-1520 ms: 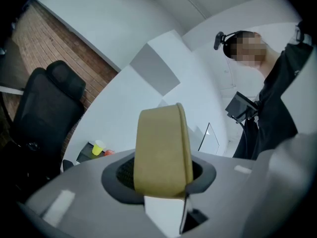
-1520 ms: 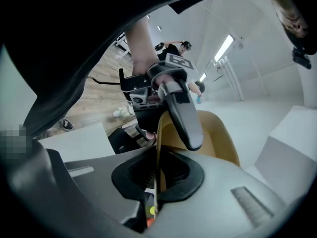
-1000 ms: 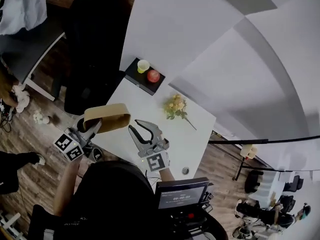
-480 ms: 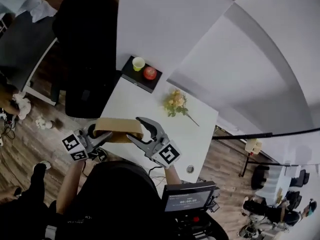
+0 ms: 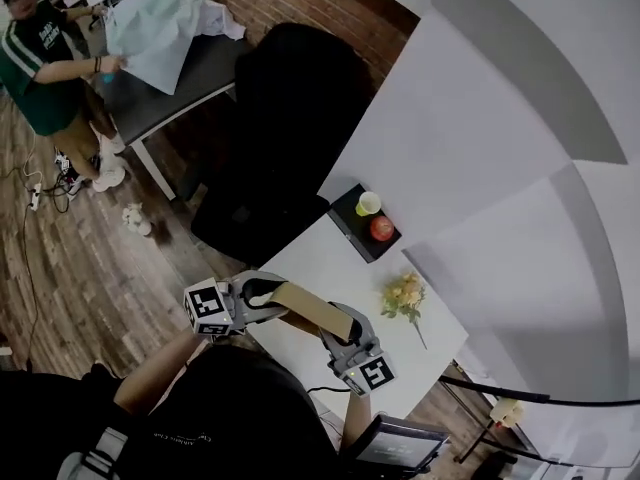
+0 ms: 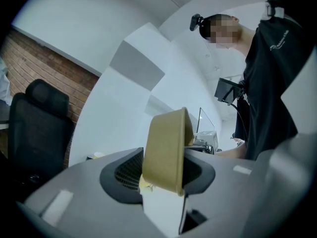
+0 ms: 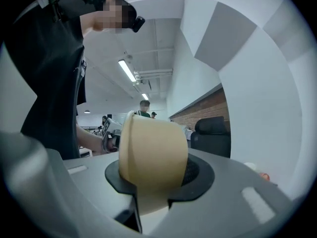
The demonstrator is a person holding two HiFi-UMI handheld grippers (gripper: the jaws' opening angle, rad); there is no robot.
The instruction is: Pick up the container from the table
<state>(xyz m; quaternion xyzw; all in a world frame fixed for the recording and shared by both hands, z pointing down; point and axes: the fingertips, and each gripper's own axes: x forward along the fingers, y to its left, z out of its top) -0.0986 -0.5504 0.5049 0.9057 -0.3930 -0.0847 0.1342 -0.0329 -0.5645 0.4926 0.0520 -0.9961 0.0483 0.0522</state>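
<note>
Two pinch one container (image 5: 310, 311) — left hand-held gripper (image 6: 166, 157) just widened, right hand-held gripper (image 7: 158, 168) tightened.

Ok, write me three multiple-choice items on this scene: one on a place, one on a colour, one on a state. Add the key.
1. Where is the red fruit?
A. on the black tray, beside the yellow cup
B. on the floor
C. among the flowers

2. What colour is the container?
A. blue
B. tan
C. green

3. How is the container now?
A. lying flat on the table
B. set inside the tray
C. held up by both grippers

Key:
1 A: the fruit sits on the tray next to the cup.
2 B: the container looks tan in every view.
3 C: the left gripper and the right gripper each clamp one end of it. The left one's fingers have just been opening and the right one's closing, with the container between both.
</note>
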